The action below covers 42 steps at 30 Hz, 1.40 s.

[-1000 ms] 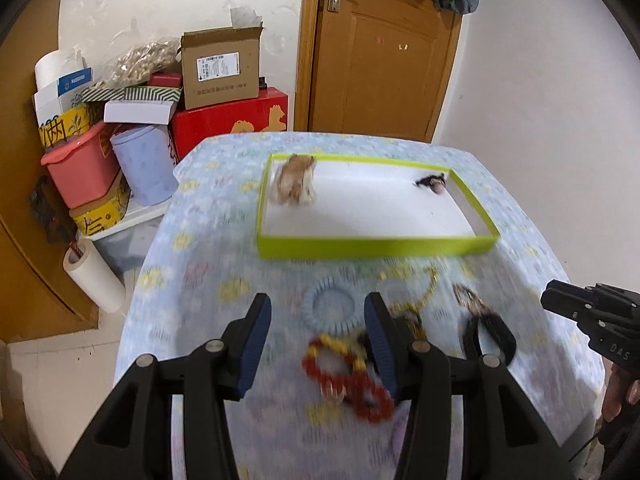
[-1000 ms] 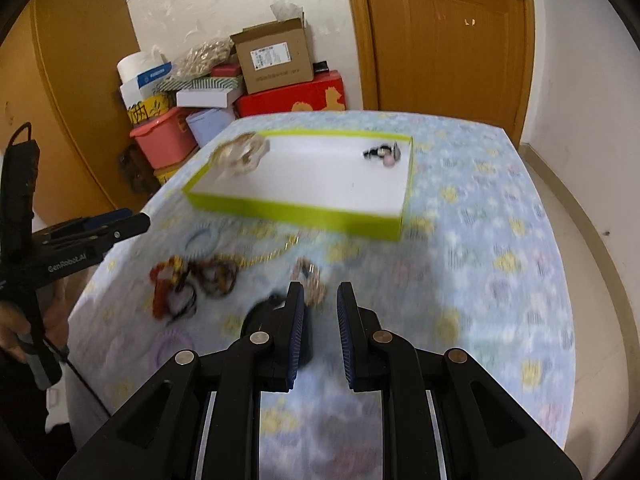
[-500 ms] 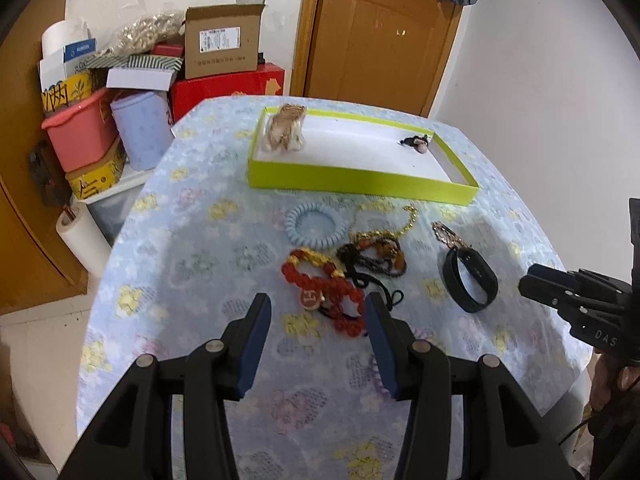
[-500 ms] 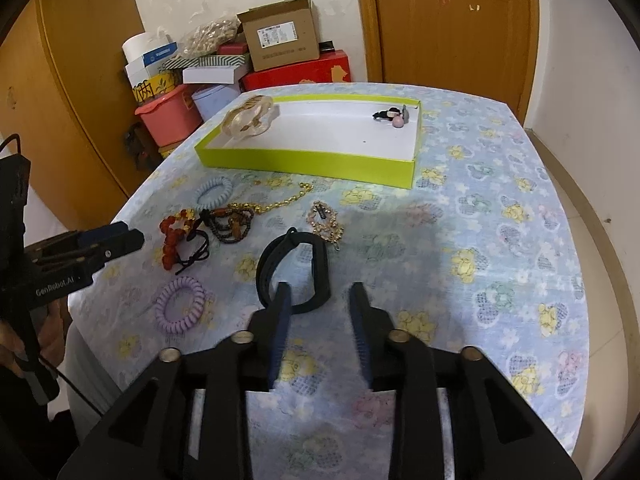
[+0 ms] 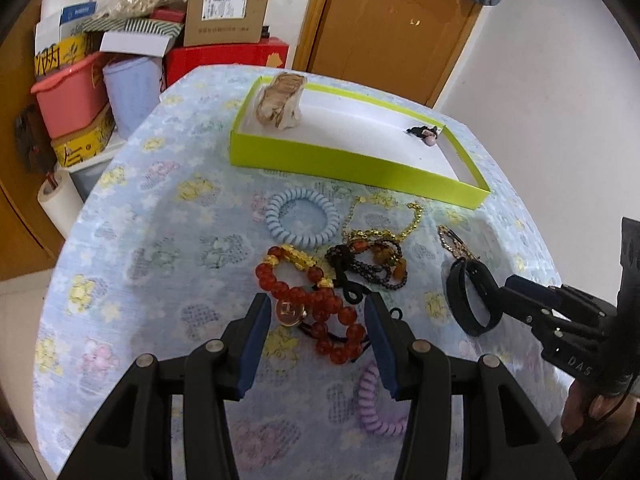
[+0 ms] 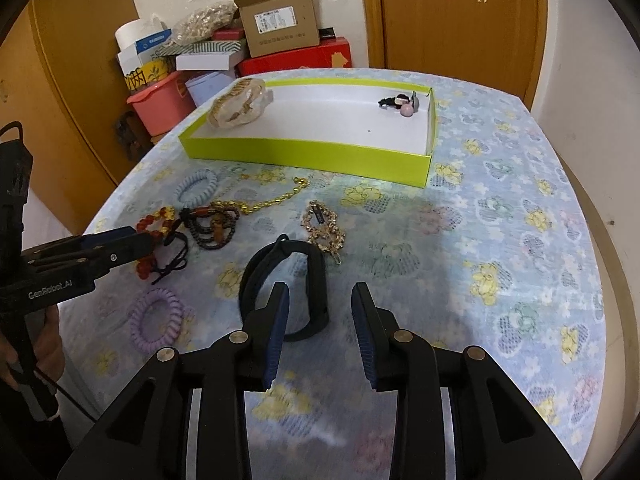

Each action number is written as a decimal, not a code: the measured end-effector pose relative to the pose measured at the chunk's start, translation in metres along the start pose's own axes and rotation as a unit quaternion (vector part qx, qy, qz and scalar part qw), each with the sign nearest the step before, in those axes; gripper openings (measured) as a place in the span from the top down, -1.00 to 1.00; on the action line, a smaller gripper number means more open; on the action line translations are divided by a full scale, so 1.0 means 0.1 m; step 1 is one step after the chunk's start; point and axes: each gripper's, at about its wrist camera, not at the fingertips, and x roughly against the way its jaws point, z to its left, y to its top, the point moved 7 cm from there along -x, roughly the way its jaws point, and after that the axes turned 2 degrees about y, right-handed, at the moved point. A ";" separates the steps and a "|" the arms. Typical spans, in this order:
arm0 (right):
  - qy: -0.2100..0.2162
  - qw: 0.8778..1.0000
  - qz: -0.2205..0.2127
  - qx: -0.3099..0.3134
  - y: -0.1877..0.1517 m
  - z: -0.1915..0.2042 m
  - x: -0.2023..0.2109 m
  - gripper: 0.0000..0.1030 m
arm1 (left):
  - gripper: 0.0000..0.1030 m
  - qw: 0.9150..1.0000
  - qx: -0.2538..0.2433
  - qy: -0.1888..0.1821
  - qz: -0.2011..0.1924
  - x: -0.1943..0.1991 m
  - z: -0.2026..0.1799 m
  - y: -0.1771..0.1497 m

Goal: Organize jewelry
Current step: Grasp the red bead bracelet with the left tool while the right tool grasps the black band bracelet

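Note:
A lime green tray (image 5: 360, 164) holds a beige bracelet bundle (image 5: 280, 100) and a black hair tie with a pink bead (image 5: 424, 134). Loose on the flowered cloth lie a light blue spiral tie (image 5: 302, 220), a gold chain (image 5: 412, 220), a dark bead bracelet (image 5: 372, 260), a purple spiral tie (image 5: 376, 408) and a gold ornament (image 6: 324, 228). My left gripper (image 5: 318, 320) is open, its fingers straddling a red bead bracelet (image 5: 316, 300) without touching it. My right gripper (image 6: 320, 312) is open just above a black band (image 6: 288, 292), whose near right edge lies between its fingers.
The table edge (image 5: 60, 264) drops off at the left, where a paper roll (image 5: 52, 208), a pink tub (image 5: 68, 96) and stacked boxes (image 5: 228, 12) stand. A brown door (image 6: 460, 20) is behind. A hand (image 5: 592, 408) grips the right tool.
Both grippers have come down closer to the jewellery on the cloth. The right gripper's jaws have spread wider than a second ago. The jewellery lies where it was.

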 end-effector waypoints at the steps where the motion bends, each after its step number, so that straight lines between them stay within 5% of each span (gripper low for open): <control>1: -0.001 1.000 0.002 0.000 0.00 -0.01 -0.03 0.35 | 0.02 1.000 0.000 0.001 0.000 -0.02 -0.01 0.00; 9: -0.004 1.000 0.009 0.004 0.03 -0.02 -0.17 0.35 | 0.05 1.000 -0.026 0.015 -0.007 -0.12 -0.09 0.09; 15: 0.003 1.000 0.009 0.013 0.04 0.00 -0.19 0.75 | 0.50 0.999 -0.037 0.021 -0.021 -0.08 -0.06 0.11; 21: 0.001 1.000 0.008 0.021 0.02 0.02 -0.18 0.76 | 0.81 0.999 -0.033 0.014 -0.025 -0.05 -0.02 0.12; 42: 0.006 0.999 -0.038 0.018 0.04 0.09 0.28 0.76 | 0.82 0.996 -0.060 -0.008 -0.069 0.48 -0.16 0.22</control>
